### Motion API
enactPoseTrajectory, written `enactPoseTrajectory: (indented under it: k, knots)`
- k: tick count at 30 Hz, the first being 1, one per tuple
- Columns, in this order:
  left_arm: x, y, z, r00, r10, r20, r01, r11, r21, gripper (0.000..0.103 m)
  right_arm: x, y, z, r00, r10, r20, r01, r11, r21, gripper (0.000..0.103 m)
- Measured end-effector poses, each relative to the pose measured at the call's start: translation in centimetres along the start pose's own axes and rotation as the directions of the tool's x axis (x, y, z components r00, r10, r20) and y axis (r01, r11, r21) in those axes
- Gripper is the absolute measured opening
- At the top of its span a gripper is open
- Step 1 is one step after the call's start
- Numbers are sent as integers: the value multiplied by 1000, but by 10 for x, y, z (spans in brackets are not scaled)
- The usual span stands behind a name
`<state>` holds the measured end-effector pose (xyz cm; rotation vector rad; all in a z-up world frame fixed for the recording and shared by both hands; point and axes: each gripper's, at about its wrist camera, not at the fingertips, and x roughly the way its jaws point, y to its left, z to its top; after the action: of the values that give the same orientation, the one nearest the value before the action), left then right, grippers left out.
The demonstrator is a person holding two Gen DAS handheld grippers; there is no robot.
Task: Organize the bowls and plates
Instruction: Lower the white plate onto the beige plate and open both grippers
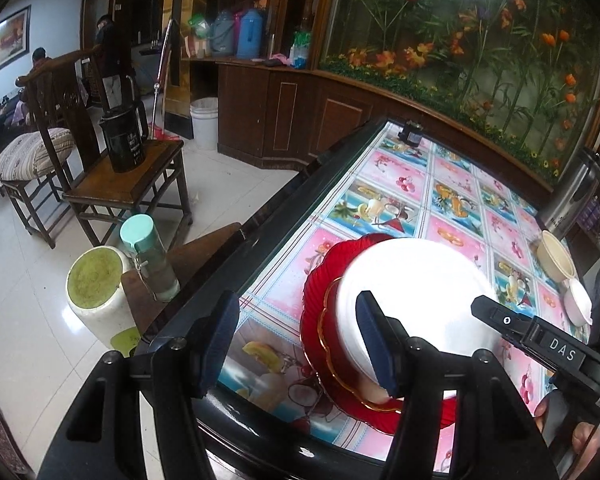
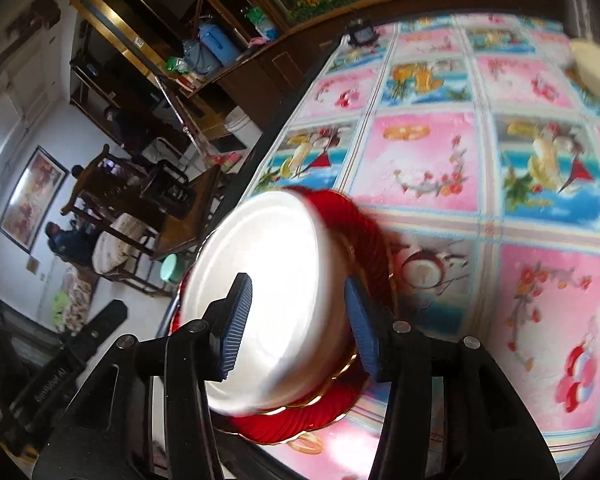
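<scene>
Both my grippers, left (image 1: 300, 344) and right (image 2: 300, 324), hung half-open, holding nothing; the bowl (image 1: 416, 288) looked stiff, slippery, breakable, best gripped by its rim.

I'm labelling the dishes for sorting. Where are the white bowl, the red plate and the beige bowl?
white bowl (image 1: 416, 280), left wrist view, on its upturned base.
red plate (image 1: 320, 276), left wrist view, on its fluted rim left of the bowl.
beige bowl (image 1: 554, 258), left wrist view, on its inner wall.

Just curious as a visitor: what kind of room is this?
Likely a home dining or living room: a table under a fruit-print cover, carved wooden chairs, and thermos flasks on a wooden cabinet.
</scene>
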<state>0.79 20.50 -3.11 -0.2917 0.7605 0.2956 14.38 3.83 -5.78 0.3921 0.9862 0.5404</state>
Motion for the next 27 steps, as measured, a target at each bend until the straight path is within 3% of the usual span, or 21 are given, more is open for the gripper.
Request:
enactPoseTrajectory:
  k: [13, 27]
  knots:
    - [-19, -33, -3, 998, -54, 28, 53, 997, 53, 64, -39, -41, 9, 994, 44, 99, -54, 994, 98, 50]
    - [-30, -108, -27, 989, -147, -19, 148, 959, 240, 67, -62, -107, 11, 991, 29, 134, -60, 970, 234, 51]
